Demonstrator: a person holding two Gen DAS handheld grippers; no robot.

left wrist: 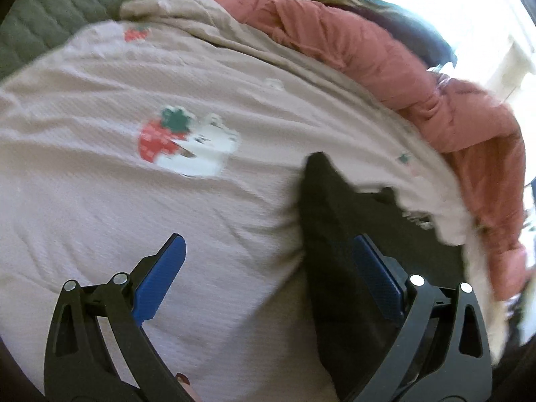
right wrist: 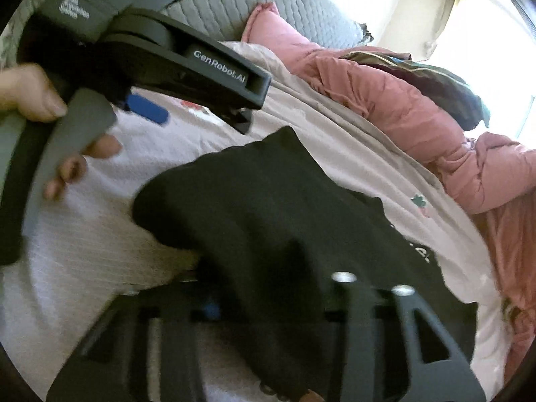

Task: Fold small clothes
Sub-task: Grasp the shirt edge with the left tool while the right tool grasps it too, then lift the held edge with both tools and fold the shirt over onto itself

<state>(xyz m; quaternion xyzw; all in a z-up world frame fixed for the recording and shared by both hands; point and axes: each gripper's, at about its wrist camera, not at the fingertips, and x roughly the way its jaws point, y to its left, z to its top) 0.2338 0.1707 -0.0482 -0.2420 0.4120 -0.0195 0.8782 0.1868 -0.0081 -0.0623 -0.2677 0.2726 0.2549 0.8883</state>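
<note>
Now the left tongs [left wrist: 264,274] hover spread wide, the black garment [left wrist: 341,251] on the bed sheet [left wrist: 100,167] touching their right finger; right tongs [right wrist: 268,315] are buried beneath it, grip unclear.

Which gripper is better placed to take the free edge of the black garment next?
Probably the left gripper: it is open, with the black garment beside its finger. The right gripper seems shut on it already.
</note>
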